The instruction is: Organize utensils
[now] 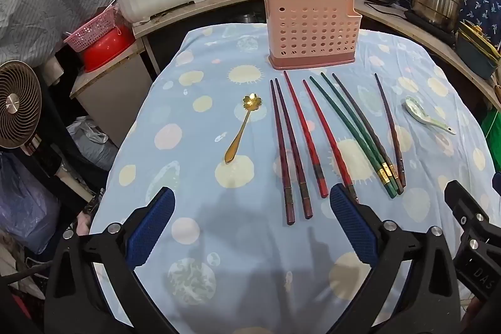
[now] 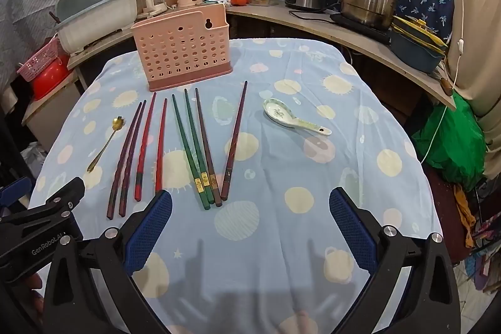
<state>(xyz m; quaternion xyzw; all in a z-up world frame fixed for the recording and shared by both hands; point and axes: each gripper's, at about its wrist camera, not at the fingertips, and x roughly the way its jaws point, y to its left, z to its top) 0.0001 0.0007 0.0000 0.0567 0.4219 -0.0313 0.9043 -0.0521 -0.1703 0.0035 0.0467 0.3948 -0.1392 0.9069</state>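
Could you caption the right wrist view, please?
Open right gripper above chopsticks, two spoons and a pink holder.

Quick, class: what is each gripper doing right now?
Left gripper: open, holding nothing.
Right gripper: open, holding nothing.

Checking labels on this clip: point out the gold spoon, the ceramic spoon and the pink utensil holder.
gold spoon (image 1: 239, 132): left wrist view, mid-handle.
ceramic spoon (image 2: 275, 112): right wrist view, inside the bowl.
pink utensil holder (image 2: 184, 52): right wrist view, perforated front wall.

Right gripper (image 2: 250, 227) jaws wide over tablecloth (image 2: 313, 183), chopsticks (image 2: 194, 146) fanned ahead, pink holder (image 2: 183, 52) far left, ceramic spoon (image 2: 294, 118) right
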